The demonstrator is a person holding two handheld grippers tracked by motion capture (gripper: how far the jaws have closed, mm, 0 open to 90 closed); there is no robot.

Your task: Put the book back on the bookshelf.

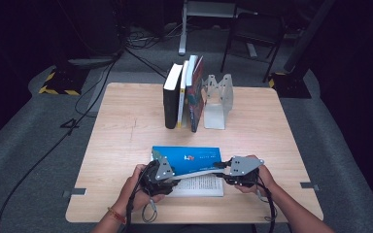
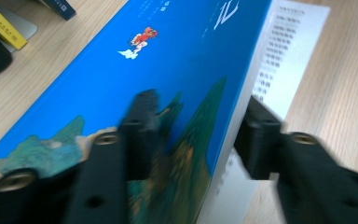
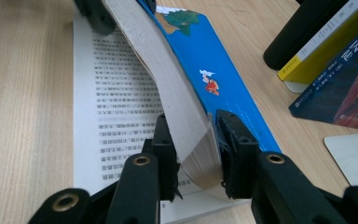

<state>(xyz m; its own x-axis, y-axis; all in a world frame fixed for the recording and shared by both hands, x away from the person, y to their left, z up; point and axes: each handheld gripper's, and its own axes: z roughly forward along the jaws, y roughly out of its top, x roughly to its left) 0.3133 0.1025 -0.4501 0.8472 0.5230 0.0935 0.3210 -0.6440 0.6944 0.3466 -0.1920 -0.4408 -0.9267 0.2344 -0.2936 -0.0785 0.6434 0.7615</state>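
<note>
The blue book (image 1: 187, 156) lies open near the front edge of the wooden table (image 1: 126, 121), its long axis running left to right. The right gripper (image 3: 193, 154) pinches the raised block of pages at one end. The left gripper (image 2: 193, 140) straddles the other end; blur hides whether its pads press. A printed page (image 3: 116, 93) lies flat underneath.
</note>
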